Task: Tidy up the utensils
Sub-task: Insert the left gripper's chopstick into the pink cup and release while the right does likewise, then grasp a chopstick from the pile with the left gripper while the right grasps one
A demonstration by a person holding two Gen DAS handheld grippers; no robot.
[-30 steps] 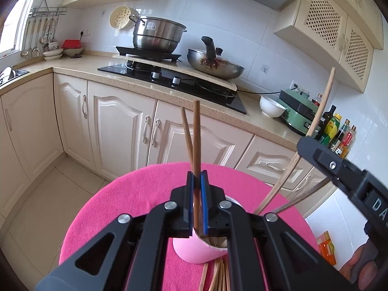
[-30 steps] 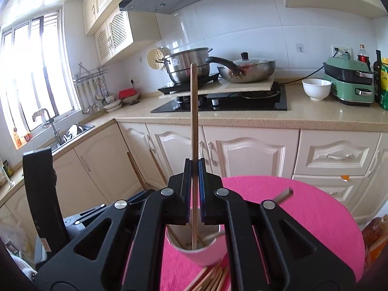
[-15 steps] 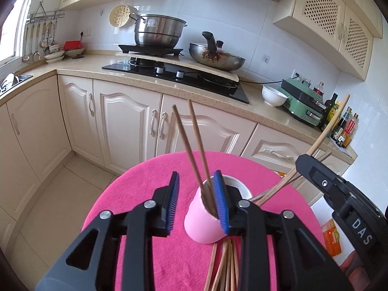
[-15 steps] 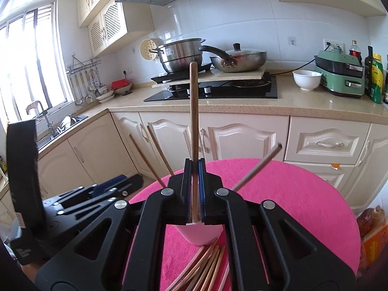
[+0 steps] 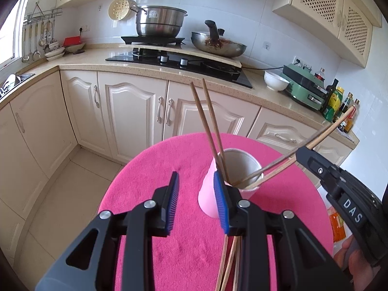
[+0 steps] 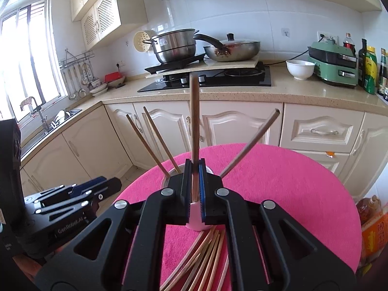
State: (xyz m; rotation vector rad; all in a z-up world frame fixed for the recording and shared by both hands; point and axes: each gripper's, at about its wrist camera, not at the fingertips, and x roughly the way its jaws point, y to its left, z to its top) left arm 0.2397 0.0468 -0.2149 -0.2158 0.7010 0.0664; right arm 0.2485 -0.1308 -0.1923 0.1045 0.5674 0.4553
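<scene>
Chopstick [image 6: 194, 121], brown and wooden, is pinched upright in the shut right tongs [image 6: 194, 191] over the pale pink cup [image 5: 211, 194] on the pink-covered round counter [image 5: 155, 169]. Left tongs [image 5: 195, 203] are parted, empty. It should be lowered straight, then released.

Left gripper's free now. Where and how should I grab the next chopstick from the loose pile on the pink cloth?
The loose chopsticks lie flat, fanned out beside the pink cup. With the open left gripper, come from above, jaws set across one outer stick near its mid-length, where the fan spreads. There it is most likely to come up alone. The right gripper is shut on a chopstick over the cup, so stay clear.
</scene>
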